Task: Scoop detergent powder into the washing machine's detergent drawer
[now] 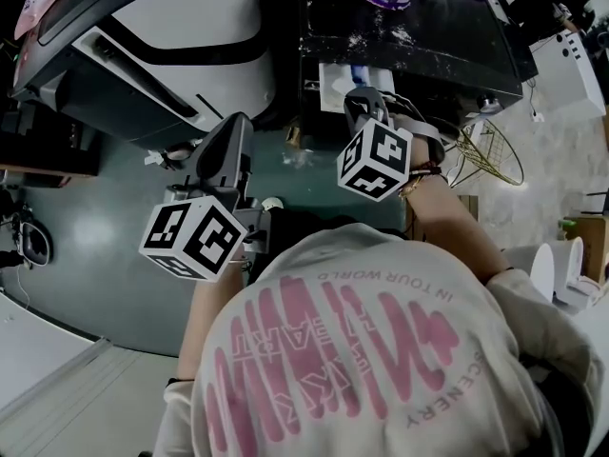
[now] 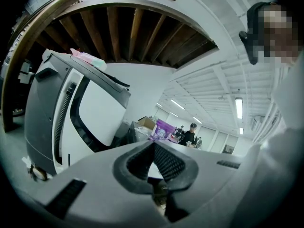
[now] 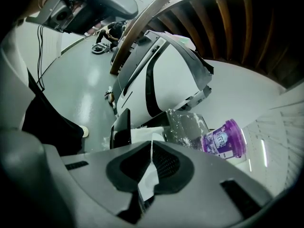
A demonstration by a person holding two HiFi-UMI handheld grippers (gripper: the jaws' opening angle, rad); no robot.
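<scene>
The right gripper (image 3: 152,146) is shut tight on a thin white piece (image 3: 148,177). The piece sticks up between the two dark pads. I cannot tell for sure what it is. This gripper tips down toward the white detergent drawer (image 1: 344,82). The drawer sticks out at the near edge of the dark machine top (image 1: 419,41).

White powder (image 1: 400,34) is spilled over that dark top. A purple tub (image 3: 223,139) stands at the far edge of the top, well behind the drawer. It has a white label, and the letters on it look like "ltra". The rest is too small to read.

The left gripper (image 2: 153,145) is shut too, with its pads pressed together and nothing held. It is off to the left, away from the drawer, over the grey-green floor (image 1: 95,246). It points at a big white machine (image 2: 57,118) with a dark lid.

Each gripper has a cube with black and white squares: the left cube (image 1: 190,239) and the right cube (image 1: 374,160).

The person's pale shirt (image 1: 362,369) has pink writing. Seen upside down from above, it says "IN TOUR WORLD" and "SCENERY". The big pink letters in the middle are hard to read.
</scene>
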